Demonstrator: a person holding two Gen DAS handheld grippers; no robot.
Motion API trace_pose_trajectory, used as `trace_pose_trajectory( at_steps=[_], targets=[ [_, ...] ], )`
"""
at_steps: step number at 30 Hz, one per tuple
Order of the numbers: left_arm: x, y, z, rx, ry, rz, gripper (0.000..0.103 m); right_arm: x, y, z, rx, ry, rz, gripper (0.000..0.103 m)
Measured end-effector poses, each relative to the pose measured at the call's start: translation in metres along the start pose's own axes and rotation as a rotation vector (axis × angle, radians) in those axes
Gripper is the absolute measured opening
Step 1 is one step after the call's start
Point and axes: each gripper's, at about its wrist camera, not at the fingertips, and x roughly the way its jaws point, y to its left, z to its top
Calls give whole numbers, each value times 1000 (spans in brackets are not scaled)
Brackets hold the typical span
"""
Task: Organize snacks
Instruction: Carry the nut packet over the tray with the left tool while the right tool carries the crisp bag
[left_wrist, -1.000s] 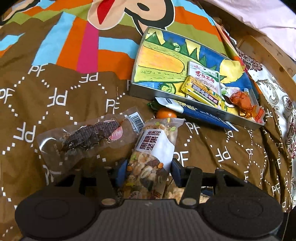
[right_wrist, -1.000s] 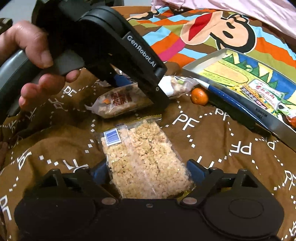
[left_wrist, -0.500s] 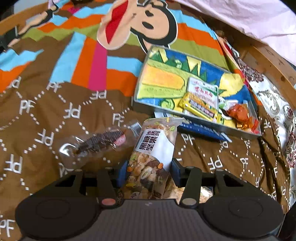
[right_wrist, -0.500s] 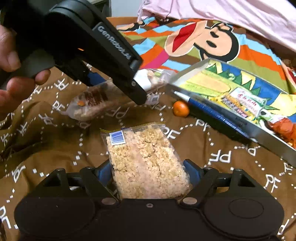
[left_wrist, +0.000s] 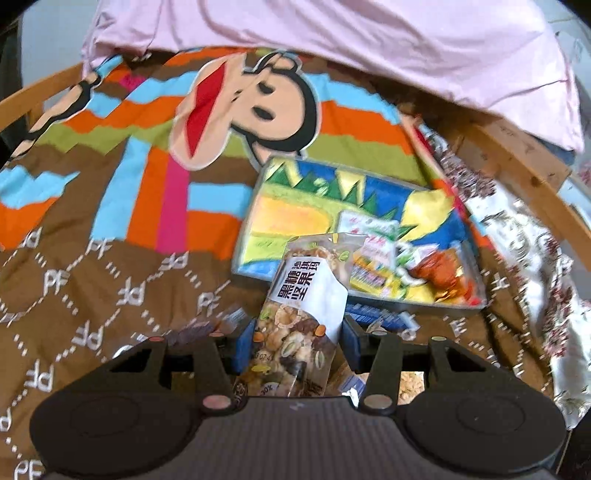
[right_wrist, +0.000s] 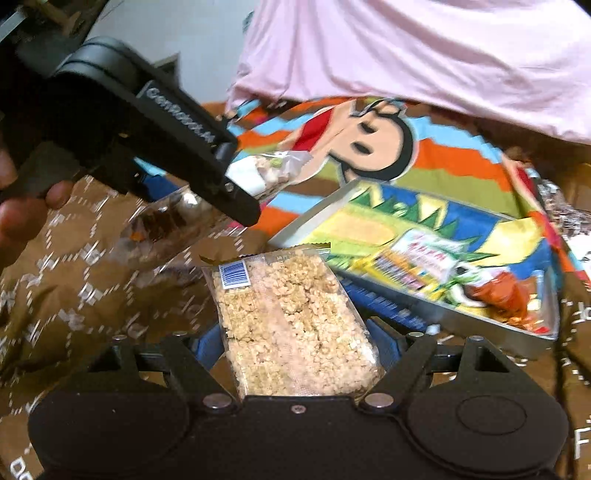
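Observation:
My left gripper (left_wrist: 298, 339) is shut on a clear packet of mixed nuts (left_wrist: 306, 295) with a white label, held above the brown blanket in front of the tray. The right wrist view shows that gripper (right_wrist: 236, 199) from the side, the nut packet (right_wrist: 269, 170) sticking out of it. My right gripper (right_wrist: 295, 343) is shut on a clear packet of puffed rice cake (right_wrist: 288, 314), lifted off the blanket. The shallow metal tray (left_wrist: 240, 254) with a bright painted bottom lies ahead. Several small snack packets (left_wrist: 436, 269) sit in its right end.
A clear packet of dark dried snack (right_wrist: 162, 221) lies on the blanket left of the rice cake. A blue wrapper (right_wrist: 380, 302) lies along the tray's near rim. A hand (right_wrist: 22, 206) holds the left gripper. Pink bedding (left_wrist: 332, 37) and a wooden bed frame (left_wrist: 517, 166) border the blanket.
Both grippers have risen and tipped up with their packets, lifting them off the blanket. The tray now sits closer behind each packet; the small orange fruit is out of sight.

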Motion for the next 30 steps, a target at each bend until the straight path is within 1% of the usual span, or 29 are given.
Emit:
trace_pose_trajectory(
  at_steps=[3, 6, 12, 17, 19, 23, 28, 30],
  targets=[
    [1, -12, 8, 16, -32, -19, 52, -5, -15, 5, 33, -43, -51, 81],
    [4, -26, 16, 41, -70, -19, 52, -10, -31, 9, 64, -78, -102, 81],
    [12, -54, 25, 70, -151, 20, 52, -18, -60, 12, 130, -144, -194, 81],
    [24, -72, 32, 99, -209, 42, 52, -16, -77, 13, 154, -189, -270, 81],
    [32, -77, 36, 107, -223, 48, 52, -10, -85, 13, 167, -200, -280, 81],
    [49, -86, 47, 130, -232, 32, 52, 8, -102, 14, 234, -222, -284, 81],
    [74, -90, 61, 155, -246, 22, 52, 28, -111, 22, 178, -266, -318, 81],
    [87, -89, 66, 159, -251, 27, 52, 39, -117, 24, 174, -269, -325, 81]
  ],
)
